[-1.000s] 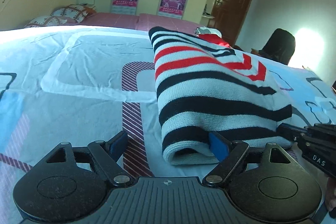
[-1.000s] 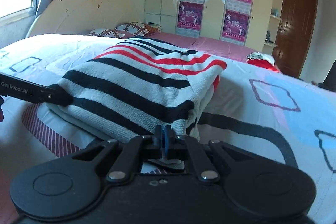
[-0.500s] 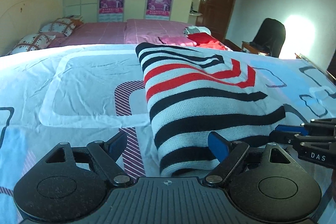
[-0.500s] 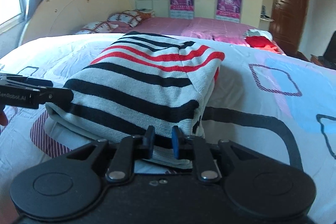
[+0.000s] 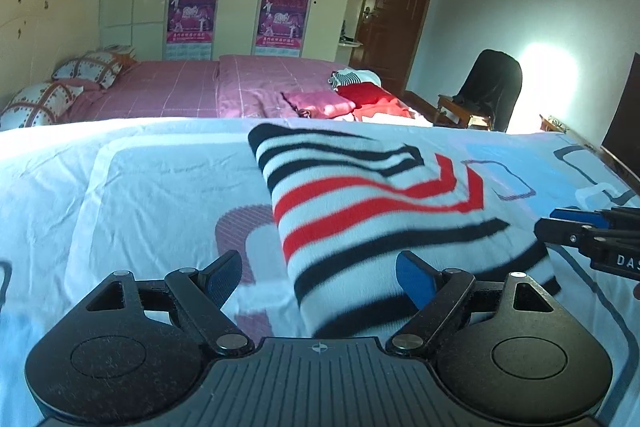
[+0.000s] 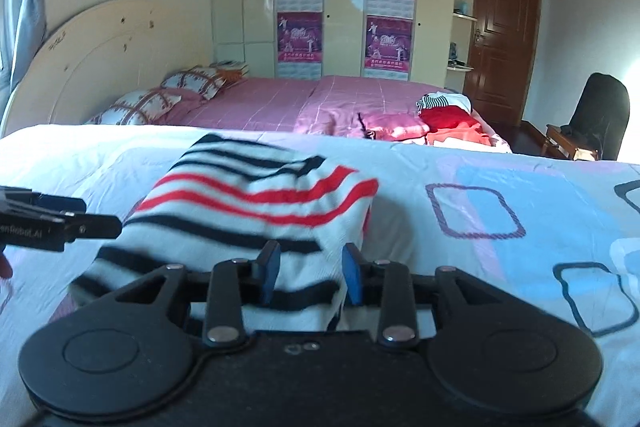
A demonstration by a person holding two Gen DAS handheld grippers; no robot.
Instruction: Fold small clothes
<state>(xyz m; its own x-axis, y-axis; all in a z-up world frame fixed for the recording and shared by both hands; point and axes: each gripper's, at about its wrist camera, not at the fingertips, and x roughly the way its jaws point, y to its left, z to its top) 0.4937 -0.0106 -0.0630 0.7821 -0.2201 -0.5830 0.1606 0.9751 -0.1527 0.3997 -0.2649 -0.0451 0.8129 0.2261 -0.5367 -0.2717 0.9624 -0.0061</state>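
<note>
A folded knit sweater (image 5: 384,211) with black, white and red stripes lies flat on the light blue bedsheet (image 5: 152,187). It also shows in the right wrist view (image 6: 248,215). My left gripper (image 5: 320,279) is open and empty, raised just above the sweater's near left corner. My right gripper (image 6: 308,273) is open and empty, just above the sweater's near right corner. Each gripper shows at the edge of the other's view: the right one (image 5: 592,231) and the left one (image 6: 60,223).
A pink bed (image 6: 280,103) with patterned pillows (image 6: 160,99) stands behind. Red, pink and striped clothes (image 6: 440,117) are piled on its right end. A dark chair (image 6: 592,119) stands at the far right by the brown door (image 6: 504,39).
My right gripper has opened and let go of the sweater's corner. Both grippers have lifted up and drawn back from the sweater, which stays folded on the bed.
</note>
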